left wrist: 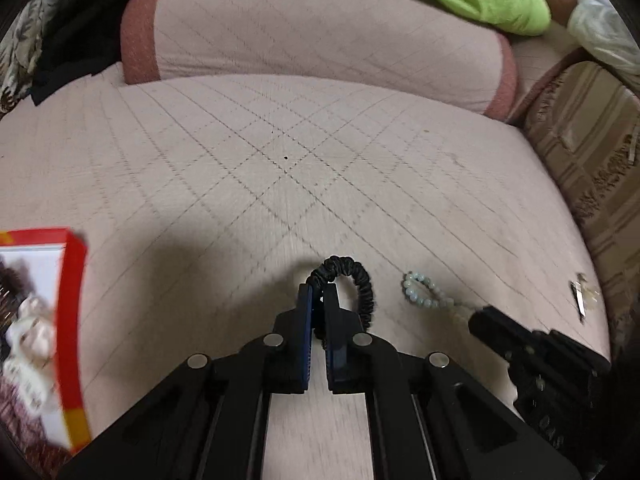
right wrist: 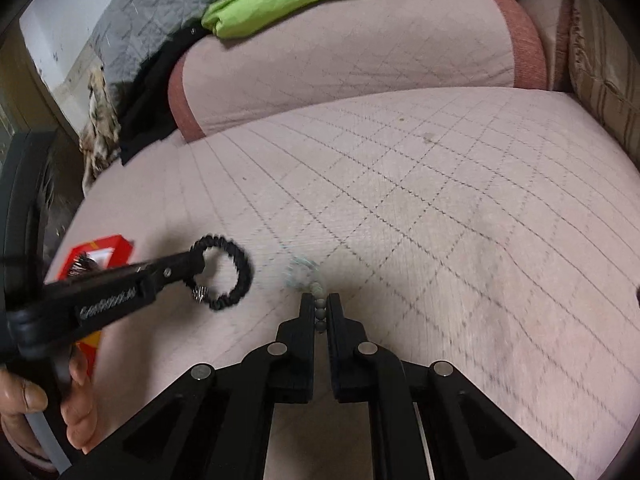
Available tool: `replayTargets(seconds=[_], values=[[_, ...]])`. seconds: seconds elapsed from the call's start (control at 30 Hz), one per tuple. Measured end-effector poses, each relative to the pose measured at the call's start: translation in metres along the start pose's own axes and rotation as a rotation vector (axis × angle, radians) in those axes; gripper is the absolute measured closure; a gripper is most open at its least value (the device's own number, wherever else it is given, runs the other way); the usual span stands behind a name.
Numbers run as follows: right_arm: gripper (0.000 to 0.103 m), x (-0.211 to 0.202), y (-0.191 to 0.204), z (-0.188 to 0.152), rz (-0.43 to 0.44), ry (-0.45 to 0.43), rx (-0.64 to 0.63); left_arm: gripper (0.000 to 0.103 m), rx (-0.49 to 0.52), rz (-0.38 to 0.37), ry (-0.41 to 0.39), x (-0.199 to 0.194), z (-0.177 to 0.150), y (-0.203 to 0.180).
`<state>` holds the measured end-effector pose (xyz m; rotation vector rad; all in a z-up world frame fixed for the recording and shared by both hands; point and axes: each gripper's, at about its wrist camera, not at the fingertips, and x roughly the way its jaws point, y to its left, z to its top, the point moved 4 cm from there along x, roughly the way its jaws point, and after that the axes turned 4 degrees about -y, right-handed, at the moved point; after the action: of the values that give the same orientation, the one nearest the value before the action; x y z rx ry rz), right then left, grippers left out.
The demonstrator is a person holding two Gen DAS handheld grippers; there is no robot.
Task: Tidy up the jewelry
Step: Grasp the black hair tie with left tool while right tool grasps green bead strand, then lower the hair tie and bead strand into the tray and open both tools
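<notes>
Black fabric fills the left claw (left wrist: 319, 294) in the left wrist view: it is clenched on the hair tie (left wrist: 352, 284), whose loop arcs off to the right above the pink quilted bed (left wrist: 280, 160). A red box (left wrist: 72, 320) of trinkets sits close by on the left, likely the drop spot. From the right wrist view, the right claw (right wrist: 320, 304) is clamped on the pale bead bracelet (right wrist: 308, 280), beads strung lengthwise between its fingers; the red box (right wrist: 100, 252) lies farther left, beyond the left claw (right wrist: 198, 266).
</notes>
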<state>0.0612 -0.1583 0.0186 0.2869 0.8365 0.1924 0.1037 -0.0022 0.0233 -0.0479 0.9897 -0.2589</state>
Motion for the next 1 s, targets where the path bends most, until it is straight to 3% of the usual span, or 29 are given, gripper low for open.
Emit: replayTargets(seconds=[0.23,0.43,0.77,1.0], values=[[0.096,-0.049,0.021,-0.009,0.0,-0.036,-0.008,0.098,0.006,-0.027,-0.068,-0.081,-0.028,0.001],[0.097,-0.088,0.047,-0.021,0.015,-0.057,-0.027,0.098,-0.021,0.02,-0.154,-0.143,-0.052,0.023],[0.096,-0.125,0.13,-0.039,0.079,-0.06,-0.176,0.098,-0.178,0.173,-0.193,-0.204,-0.105,0.118],[0.096,-0.126,0.192,-0.052,0.169,-0.016,-0.252,0.098,-0.31,0.22,-0.201,-0.226,-0.127,0.185]])
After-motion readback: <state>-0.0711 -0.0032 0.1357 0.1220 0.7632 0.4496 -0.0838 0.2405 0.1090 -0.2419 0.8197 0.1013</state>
